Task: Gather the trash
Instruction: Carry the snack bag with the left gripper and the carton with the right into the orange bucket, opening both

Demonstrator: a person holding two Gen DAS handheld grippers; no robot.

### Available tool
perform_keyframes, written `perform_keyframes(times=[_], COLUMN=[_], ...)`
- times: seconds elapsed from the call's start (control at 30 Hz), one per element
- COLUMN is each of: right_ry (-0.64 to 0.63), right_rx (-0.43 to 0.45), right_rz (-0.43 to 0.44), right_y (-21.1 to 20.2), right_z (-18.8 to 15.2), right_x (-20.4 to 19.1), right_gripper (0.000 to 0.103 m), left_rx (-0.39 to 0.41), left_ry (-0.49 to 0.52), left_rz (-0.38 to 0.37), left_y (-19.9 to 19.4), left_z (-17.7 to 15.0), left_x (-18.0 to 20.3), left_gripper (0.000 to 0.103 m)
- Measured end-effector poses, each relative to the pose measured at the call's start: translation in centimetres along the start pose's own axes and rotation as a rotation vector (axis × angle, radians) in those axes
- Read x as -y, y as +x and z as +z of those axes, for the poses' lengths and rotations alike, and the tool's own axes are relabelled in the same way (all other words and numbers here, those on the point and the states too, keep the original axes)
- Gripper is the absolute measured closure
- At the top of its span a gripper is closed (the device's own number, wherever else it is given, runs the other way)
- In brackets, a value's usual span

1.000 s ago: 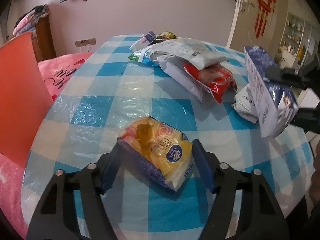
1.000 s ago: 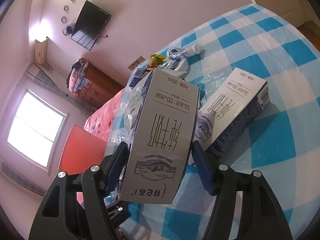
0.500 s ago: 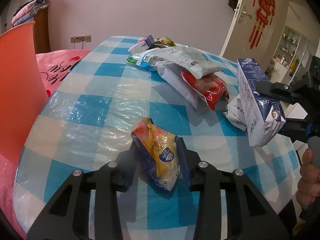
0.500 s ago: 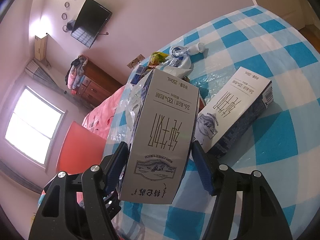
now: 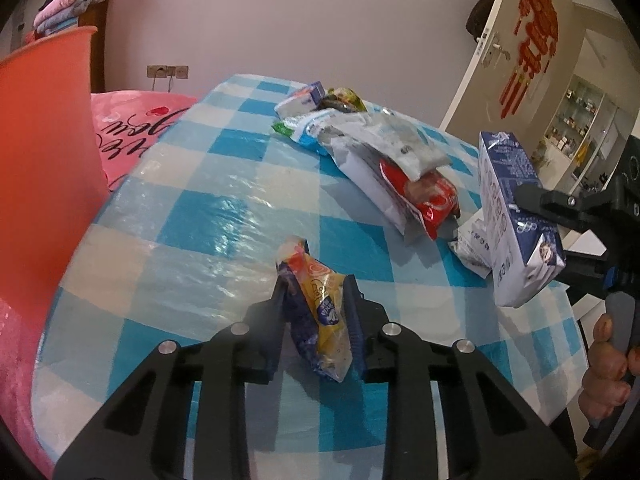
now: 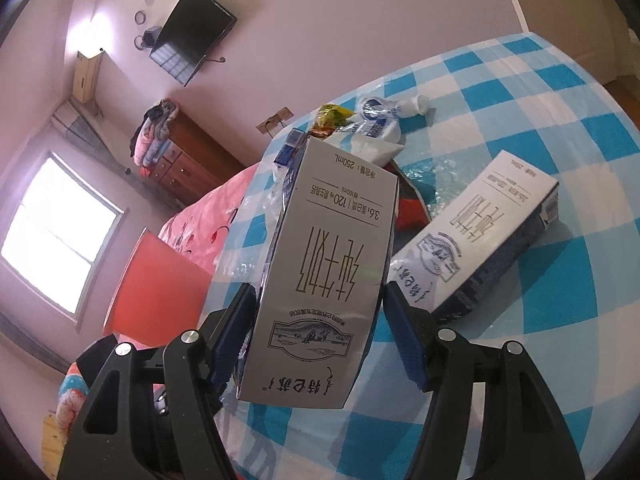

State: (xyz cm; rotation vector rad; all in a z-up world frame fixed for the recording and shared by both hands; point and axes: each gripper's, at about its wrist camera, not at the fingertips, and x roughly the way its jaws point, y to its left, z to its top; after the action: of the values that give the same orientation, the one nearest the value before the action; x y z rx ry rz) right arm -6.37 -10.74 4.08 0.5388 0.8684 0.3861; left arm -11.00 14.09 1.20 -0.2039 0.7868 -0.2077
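While my left gripper (image 5: 316, 312) is closing on the wrapper (image 5: 316, 316) at the tabletop's (image 5: 208, 216) six o'clock, my right gripper (image 6: 320, 320) clamps a carton (image 6: 324, 272); next I lift both away.

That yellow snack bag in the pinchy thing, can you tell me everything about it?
The yellow snack wrapper is crinkly plastic with orange and purple-blue print and a round blue logo. It is squashed narrow and stands on edge between the left gripper, whose jaws are closing on both its sides. Its lower end hangs over the checked tablecloth.
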Motion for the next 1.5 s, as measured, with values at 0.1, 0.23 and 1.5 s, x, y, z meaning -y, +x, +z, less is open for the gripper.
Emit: perform_keyframes(times=[0.1, 0.23, 1.5], right_ry=[-0.013, -0.028, -0.440], right_rx=[-0.004, -0.004, -0.292], right_rz=[0.007, 0.031, 0.399], right_y=[0.1, 0.0, 19.3], right_z=[0.2, 0.7, 4.2], right_x=[-0.6, -1.9, -31.9], right_gripper=[0.037, 0.037, 0.022], left_rx=[0.028, 0.074, 0.305], left_ry=[-0.001, -0.006, -0.268], left_rz=[0.002, -0.004, 0.501], left_y=[-1.0, -2.5, -13.5], left_z=[0.7, 2.0, 11.0], left_x=[-0.3, -0.8, -19.2], left_gripper=[0.074, 0.074, 0.047])
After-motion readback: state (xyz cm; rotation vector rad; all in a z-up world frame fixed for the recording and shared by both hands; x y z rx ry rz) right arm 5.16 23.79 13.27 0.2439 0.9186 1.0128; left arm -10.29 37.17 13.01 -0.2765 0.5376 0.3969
